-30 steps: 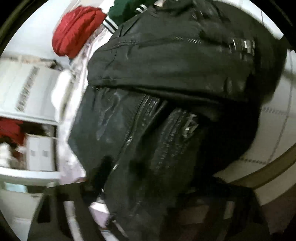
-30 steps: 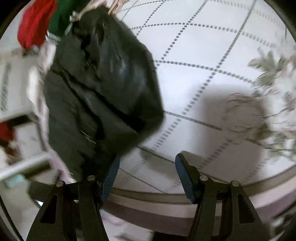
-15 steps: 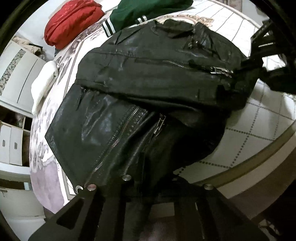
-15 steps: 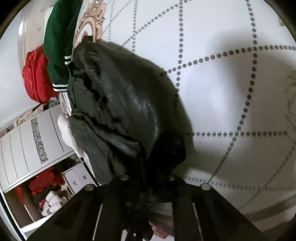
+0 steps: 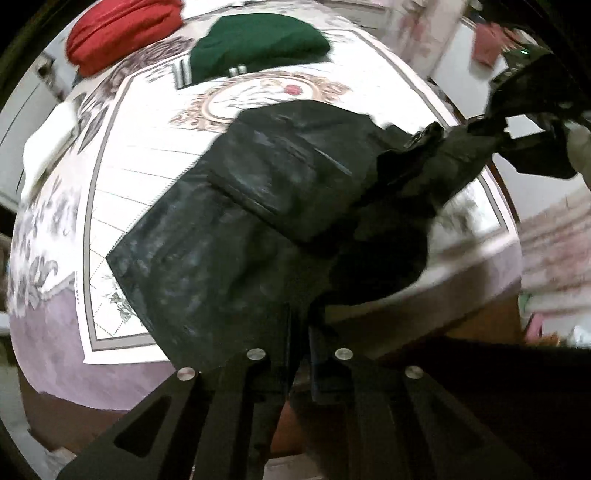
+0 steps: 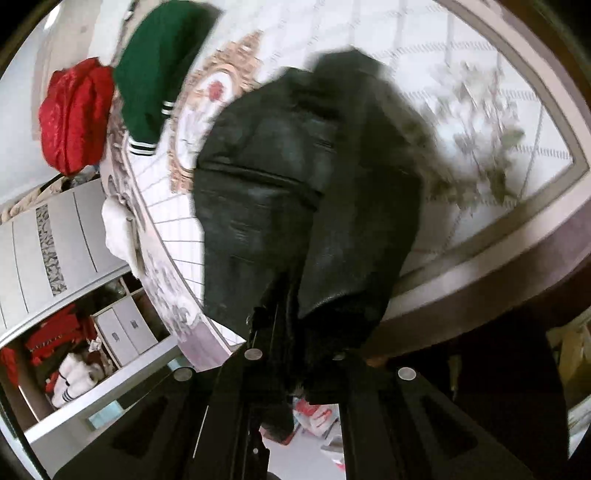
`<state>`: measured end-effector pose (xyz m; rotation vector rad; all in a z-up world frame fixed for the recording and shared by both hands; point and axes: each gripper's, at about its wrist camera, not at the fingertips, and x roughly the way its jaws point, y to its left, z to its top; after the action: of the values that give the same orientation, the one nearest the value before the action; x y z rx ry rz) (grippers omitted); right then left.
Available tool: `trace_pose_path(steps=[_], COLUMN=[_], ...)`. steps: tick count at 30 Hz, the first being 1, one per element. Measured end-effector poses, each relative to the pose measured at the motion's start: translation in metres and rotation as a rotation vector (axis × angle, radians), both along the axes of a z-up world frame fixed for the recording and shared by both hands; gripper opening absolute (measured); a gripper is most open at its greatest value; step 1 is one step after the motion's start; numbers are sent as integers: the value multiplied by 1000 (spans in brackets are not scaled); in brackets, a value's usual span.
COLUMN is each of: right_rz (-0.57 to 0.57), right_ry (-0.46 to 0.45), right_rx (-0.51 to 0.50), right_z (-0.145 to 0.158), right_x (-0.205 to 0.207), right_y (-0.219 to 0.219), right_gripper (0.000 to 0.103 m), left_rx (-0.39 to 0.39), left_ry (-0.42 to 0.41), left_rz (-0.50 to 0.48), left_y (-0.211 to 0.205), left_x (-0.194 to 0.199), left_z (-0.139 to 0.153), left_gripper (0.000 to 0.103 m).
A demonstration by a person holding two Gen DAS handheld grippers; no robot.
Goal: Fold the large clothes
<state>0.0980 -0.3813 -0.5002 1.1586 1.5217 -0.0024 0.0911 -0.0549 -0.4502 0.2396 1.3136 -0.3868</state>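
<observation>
gripping black jacket (image 5: pixel 280 206) | right wrist only: open wardrobe (image 6: pixel 70 332)

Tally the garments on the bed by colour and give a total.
Black: 1, the jacket, held in both claws
Green: 1, the green top
Red: 1, the red garment
White: 1, the white bundle at the bed's edge
Total: 4

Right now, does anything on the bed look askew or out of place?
The black leather jacket lies skewed, one side overhanging the bed edge, pinched by both hand-held grippers: left, right. Nothing looks damaged.
</observation>
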Motion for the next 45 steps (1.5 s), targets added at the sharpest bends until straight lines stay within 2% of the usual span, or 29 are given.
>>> trace_pose_path(steps=[2, 6, 9, 11, 13, 18, 21, 23, 25, 26, 27, 28, 29, 30, 34, 37, 40, 43, 45], right_rz=[1, 15, 44, 53, 73, -8, -31, 11, 21, 13, 3, -13, -25, -21, 136, 303, 426, 463, 444], right_ry=[-29, -87, -122, -127, -127, -52, -36, -38, -8, 0, -12, -46, -84, -107, -127, -79, -53, -47, -31], right_rx=[1, -4, -29, -58, -101, -126, -133, -140, -118, -93, -53, -3, 27, 29, -32, -47, -64, -105, -115], right_z=[7, 4, -16, -32, -48, -92, -110, -118, -129, -130, -128, -122, -112, -104, -75, -76, -85, -91, -95], right_x=[22, 98, 153, 183, 211, 248, 264, 277, 287, 289, 289, 287, 283, 279, 252, 235, 221, 212, 207], right_y=[6, 46, 77, 97, 113, 130, 137, 144, 147, 145, 143, 142, 140, 140, 166, 209, 245, 258, 257], right_gripper=[6, 6, 6, 6, 6, 6, 6, 6, 12, 22, 46, 59, 73, 74, 74, 74, 74, 74, 74], left_rx=[4, 21, 22, 16, 25, 51, 24, -15, -52, -52, -56, -73, -84, -100, -89, -17, 9, -50, -169], left_ry=[-26, -99, -104, -77, -65, -56, 2, 27, 31, 20, 1, -20, -32, -53, -73, -75, -16, 45, 134], left_rz=[38, 108, 173, 204, 221, 282, 352, 378, 397, 405, 415, 432, 445, 466, 516, 526, 582, 683, 771], left_y=[9, 41, 74, 95, 108, 132, 149, 156, 162, 165, 169, 174, 178, 184, 198, 210, 232, 256, 269], left_x=[28, 102, 161, 199, 223, 256, 264, 264, 261, 258, 254, 249, 246, 240, 215, 186, 158, 132, 117], left_z=[-3, -17, -41, -65, -83, -99, -103, -103, -98, -93, -85, -77, -72, -66, -59, -64, -79, -94, -111], left_gripper=[5, 5, 5, 5, 5, 8, 9, 9, 10, 18, 37, 51, 77, 83, 83, 83, 83, 83, 83])
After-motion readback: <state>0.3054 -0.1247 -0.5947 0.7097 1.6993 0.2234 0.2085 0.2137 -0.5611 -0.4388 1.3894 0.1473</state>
